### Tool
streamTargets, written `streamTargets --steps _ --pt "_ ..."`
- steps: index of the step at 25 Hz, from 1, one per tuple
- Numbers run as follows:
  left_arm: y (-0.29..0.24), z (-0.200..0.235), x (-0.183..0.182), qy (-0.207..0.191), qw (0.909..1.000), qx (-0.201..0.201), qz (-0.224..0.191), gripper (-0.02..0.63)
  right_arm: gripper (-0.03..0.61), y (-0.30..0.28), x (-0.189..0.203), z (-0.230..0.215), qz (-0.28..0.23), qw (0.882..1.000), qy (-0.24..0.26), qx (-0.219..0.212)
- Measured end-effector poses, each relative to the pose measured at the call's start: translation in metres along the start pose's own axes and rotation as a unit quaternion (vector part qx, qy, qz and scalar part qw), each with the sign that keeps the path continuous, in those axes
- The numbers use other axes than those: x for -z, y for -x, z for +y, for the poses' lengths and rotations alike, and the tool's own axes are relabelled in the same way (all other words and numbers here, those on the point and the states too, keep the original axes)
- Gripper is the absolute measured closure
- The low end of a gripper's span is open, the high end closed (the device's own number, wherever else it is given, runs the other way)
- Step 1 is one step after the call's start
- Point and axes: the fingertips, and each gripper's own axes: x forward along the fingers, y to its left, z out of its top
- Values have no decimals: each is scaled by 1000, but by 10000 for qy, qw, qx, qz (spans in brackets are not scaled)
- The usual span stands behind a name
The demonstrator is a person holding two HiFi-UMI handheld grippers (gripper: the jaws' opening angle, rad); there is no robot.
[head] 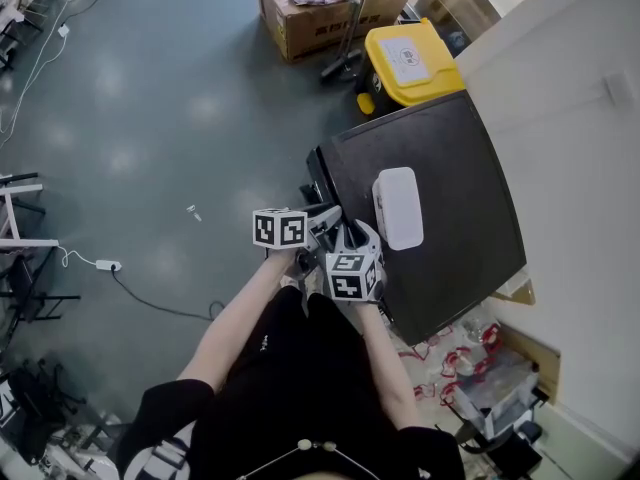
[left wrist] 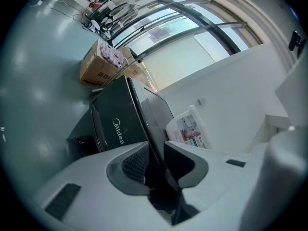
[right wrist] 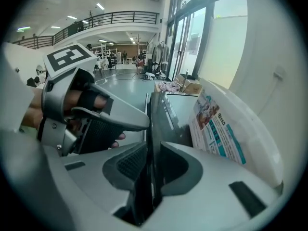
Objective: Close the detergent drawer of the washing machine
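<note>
**Hidden or unclear.** In the head view the marker cubes and the forearms cover the tips of both tongs at the front edge of the washing machine [head: 430,168]. Red-and-white clutter lies in the gap between the machine and the wall [head: 560,98], too small for me to name.

**Left tongs** [left wrist: 156,146]. The jaws stand apart, straddling a thin dark panel edge on the machine's front. I see no pad pressing on it.

**Right tongs** [right wrist: 154,146]. These jaws are apart as well, with the same dark edge running up between them and nothing clamped. The body of the left tongs crowds in just beside them, on that view's left.

**Detergent drawer** [left wrist: 117,130]. Its dark front is lettered Midea and stands out from the machine's front, just ahead of the left tongs. In the head view it juts toward the floor side, beyond both cubes.

**Edges and room.** Open grey floor [head: 150,118] runs all along the machine's front. The wall closes off the opposite side.

**Surroundings.**
- A white labelled packet [head: 397,208] lies on the machine's top, near the front edge and close to the right tongs.
- A yellow-lidded bin [head: 410,63] and a cardboard box [head: 310,13] sit past the machine's far end.
- A power strip [head: 107,265] with its cable lies on the floor, well apart.
</note>
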Motion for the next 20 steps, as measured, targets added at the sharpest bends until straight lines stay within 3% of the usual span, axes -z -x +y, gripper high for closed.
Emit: streamTargets --steps 6,9,11,13,14,16,20 --pt "-1 0 -1 414 9989 63 -216 520 465 0 1 -4 25 9994 -27 -334" --pt "-1 1 -1 408 9989 18 -235 520 459 1 1 -2 59 9989 136 -441" --pt "-1 1 0 411 9989 10 -226 520 390 2 2 1 107 9982 143 -578" --pt "-1 0 0 423 9989 30 -220 520 381 2 4 1 128 9982 275 -516" --pt "-1 0 0 422 9989 43 -213 520 426 1 4 1 116 9982 416 -415" --pt "-1 -1 0 426 9989 69 -183 518 419 0 4 0 60 9975 648 -267" --pt "-7 -5 -1 499 9983 194 -237 501 412 -4 3 -5 -36 9984 561 -97"
